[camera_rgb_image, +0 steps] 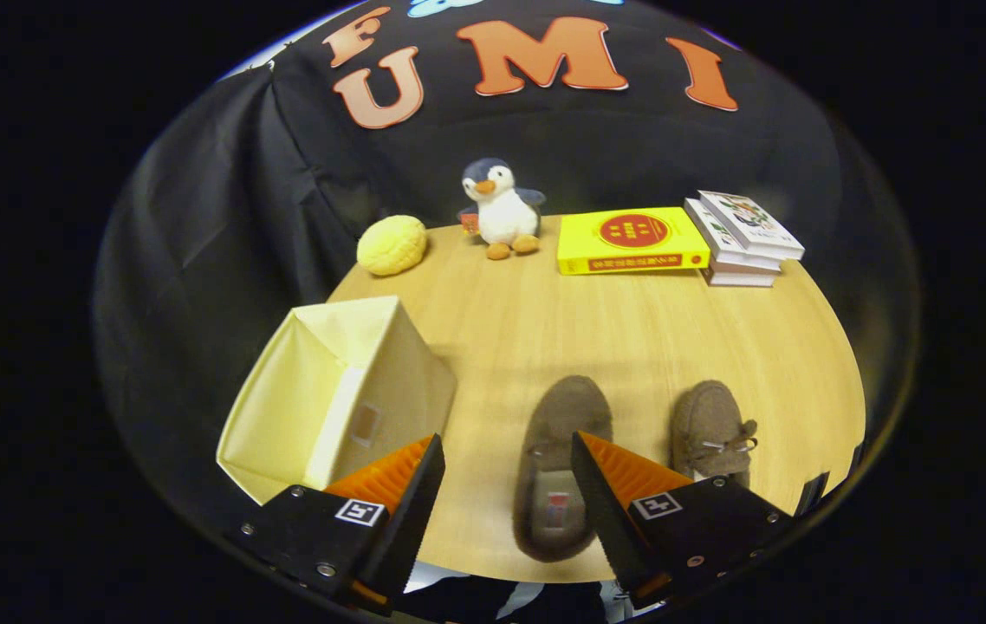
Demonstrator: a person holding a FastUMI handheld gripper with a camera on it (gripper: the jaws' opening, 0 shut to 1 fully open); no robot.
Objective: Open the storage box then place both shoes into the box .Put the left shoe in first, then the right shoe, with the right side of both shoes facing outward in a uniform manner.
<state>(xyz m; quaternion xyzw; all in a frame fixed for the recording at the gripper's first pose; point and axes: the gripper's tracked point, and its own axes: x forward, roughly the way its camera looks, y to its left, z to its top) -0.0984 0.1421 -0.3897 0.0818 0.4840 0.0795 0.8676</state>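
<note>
Gripper (506, 455): lower centre, fingers spread wide, holding nothing.
Left shoe (564, 464): one brown moccasin, partly between fingers, touching none.
Right shoe (710, 431): one, beyond right finger.
Storage box (337, 399): one, cream, lower left, beside left finger.
Books (740, 238): three stacked, upper right; yellow book (632, 241) alongside.

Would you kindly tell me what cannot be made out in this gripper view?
- Right-hand shoe: heel hidden behind a finger of the open hand-held gripper.
- Middle shoe: one side covered by that finger.
- Storage box: floor inside not visible.
- Book cover print: too small.
</note>
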